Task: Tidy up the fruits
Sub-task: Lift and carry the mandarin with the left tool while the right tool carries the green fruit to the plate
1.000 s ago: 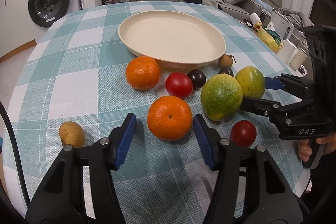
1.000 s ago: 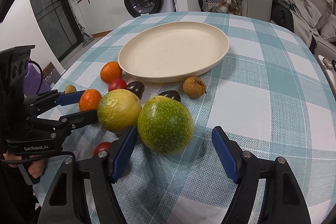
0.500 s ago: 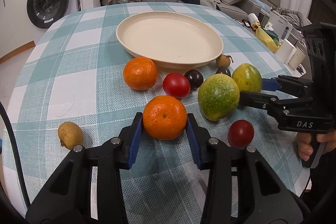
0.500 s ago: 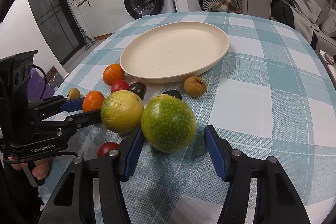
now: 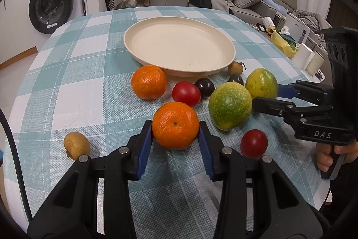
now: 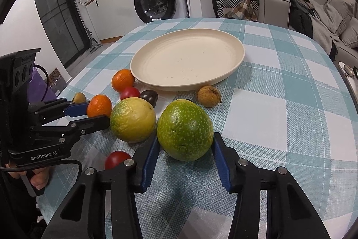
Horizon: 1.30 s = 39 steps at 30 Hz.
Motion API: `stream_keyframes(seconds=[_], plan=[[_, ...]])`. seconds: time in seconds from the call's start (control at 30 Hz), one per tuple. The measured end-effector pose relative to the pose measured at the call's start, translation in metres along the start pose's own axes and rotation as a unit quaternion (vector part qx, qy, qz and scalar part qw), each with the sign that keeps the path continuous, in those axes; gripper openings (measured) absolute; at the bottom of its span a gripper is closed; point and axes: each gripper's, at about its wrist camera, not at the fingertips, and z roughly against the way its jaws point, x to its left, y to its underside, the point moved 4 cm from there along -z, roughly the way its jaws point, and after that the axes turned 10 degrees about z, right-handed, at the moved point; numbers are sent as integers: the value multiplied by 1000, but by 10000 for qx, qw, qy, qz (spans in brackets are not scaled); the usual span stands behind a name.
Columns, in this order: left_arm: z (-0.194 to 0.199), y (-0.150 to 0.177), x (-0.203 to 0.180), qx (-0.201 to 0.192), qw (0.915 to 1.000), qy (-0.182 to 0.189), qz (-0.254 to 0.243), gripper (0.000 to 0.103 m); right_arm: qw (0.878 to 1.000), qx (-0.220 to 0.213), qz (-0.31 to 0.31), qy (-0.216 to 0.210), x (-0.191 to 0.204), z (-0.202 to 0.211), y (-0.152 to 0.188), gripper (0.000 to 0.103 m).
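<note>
Your left gripper has its fingers clamped on the near orange at its widest part. Right gripper fingers are closing on the green fruit, pads touching both sides. Both fruits sit on the surface, short of the plate. Round, smooth skins, probably slippery; squeeze gently.

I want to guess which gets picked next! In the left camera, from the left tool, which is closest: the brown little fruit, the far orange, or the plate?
1. Brown little fruit, low on the left, beside the left tool.
2. Far orange, farther back, just in front of the plate.
3. Plate, farthest back, mid-table.
</note>
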Motion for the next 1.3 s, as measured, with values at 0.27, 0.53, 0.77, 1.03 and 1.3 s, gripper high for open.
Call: stream_keyframes(seconds=[0.27,0.53,0.77,1.03,1.3], plan=[[9,-5,0,-217,9998,-48,-7,37,9995,-293,-19,-72,1,12,-4,48],[20,-9,-4,-498,9986,-163,-85,37,9982,-602,-3,-80,3,23,-10,48],[23,-14,-4,-629,9976,-267,-69,37,9964,-845,-63,-43,1,31,-17,48],[28,-21,-7,-768,9967,-243,-76,37,9957,-919,-88,-23,-1,33,-19,48],[27,-32,-9,-842,9963,-192,-49,37,9950,-991,-108,-20,-4,34,-26,48]])
